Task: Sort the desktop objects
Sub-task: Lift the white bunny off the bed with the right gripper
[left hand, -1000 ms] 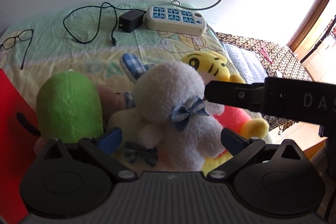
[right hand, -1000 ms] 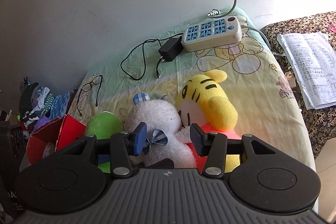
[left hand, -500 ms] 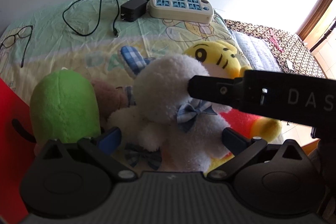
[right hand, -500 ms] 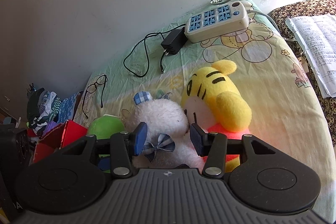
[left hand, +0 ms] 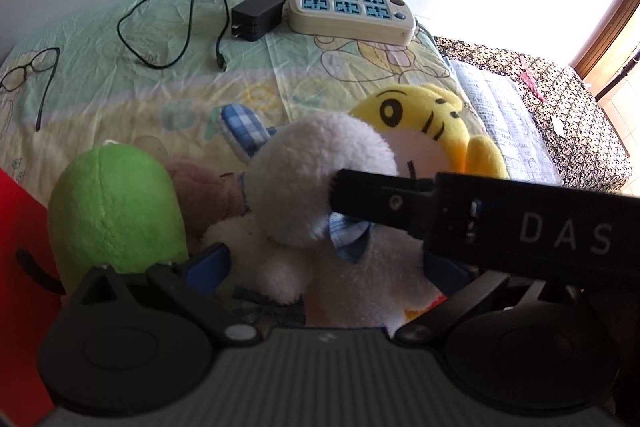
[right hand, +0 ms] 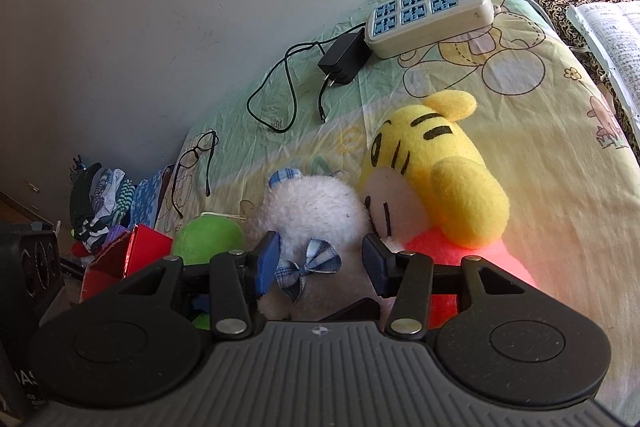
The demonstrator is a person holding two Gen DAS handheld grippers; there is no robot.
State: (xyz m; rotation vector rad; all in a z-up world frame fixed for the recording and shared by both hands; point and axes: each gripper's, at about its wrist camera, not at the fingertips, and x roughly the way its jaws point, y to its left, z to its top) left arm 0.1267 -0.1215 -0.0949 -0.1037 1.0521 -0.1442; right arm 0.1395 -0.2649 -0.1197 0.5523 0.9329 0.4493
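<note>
Two grippers framed the white plush point(right hand: 312, 211), lying between green plush point(right hand: 208, 241) and yellow plush point(right hand: 440, 183) on the tabletop point(right hand: 540, 131). Right gripper point(right hand: 320, 263) and left gripper point(left hand: 324, 267) stood apart, unclamped; closing squarely around its neck would grip best.

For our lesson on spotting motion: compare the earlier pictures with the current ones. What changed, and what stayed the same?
The right gripper has pushed further across the white plush, its finger now over the head beside the blue bow. Both grippers have drawn nearer the plush. Nothing was gripped or released. The green plush, yellow plush, charger and power strip stayed put.
</note>
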